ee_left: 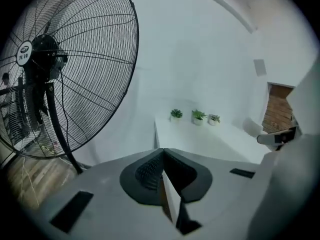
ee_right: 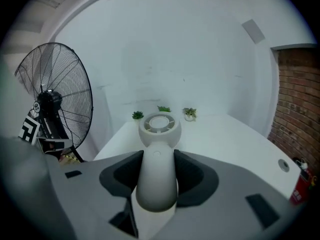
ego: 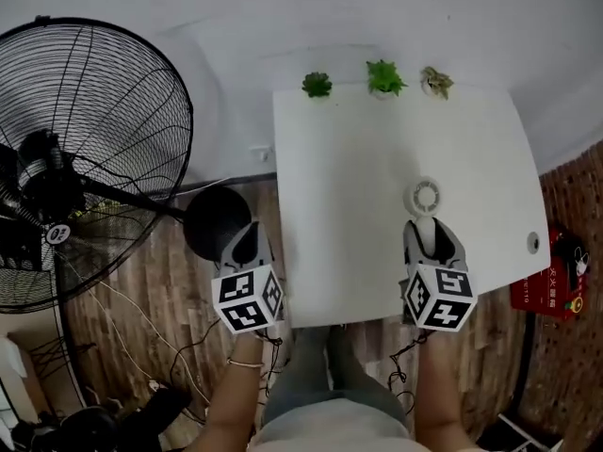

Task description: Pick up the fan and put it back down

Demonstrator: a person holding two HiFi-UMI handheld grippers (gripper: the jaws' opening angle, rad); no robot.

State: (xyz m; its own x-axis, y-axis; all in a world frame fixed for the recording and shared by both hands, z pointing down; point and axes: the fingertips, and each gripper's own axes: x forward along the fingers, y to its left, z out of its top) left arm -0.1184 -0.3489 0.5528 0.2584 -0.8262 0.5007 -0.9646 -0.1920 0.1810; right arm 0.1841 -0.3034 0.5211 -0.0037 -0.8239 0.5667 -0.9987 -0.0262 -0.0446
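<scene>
The right gripper point(ego: 433, 239) is clamped on the handle of the small white fan point(ego: 426, 197), whose ring-shaped head points away from the person, over the white table point(ego: 349, 234). The right gripper view gives the grip plainly: the dark pads press either side of the fan's rounded handle point(ee_right: 156, 176). Neither view settles whether the fan rests on the tabletop or hangs just above it. The left gripper point(ego: 247, 245) hovers off the table's left edge, over the wooden floor point(ego: 141, 281). Its own view shows the jaws brought together with nothing between them, which the head view cannot show. A big black pedestal fan point(ego: 85, 158) stands to the left. Three small potted plants point(ego: 384, 77) line the table's far edge. Only the right gripper view shows the brick wall point(ee_right: 295, 104) on the right.
</scene>
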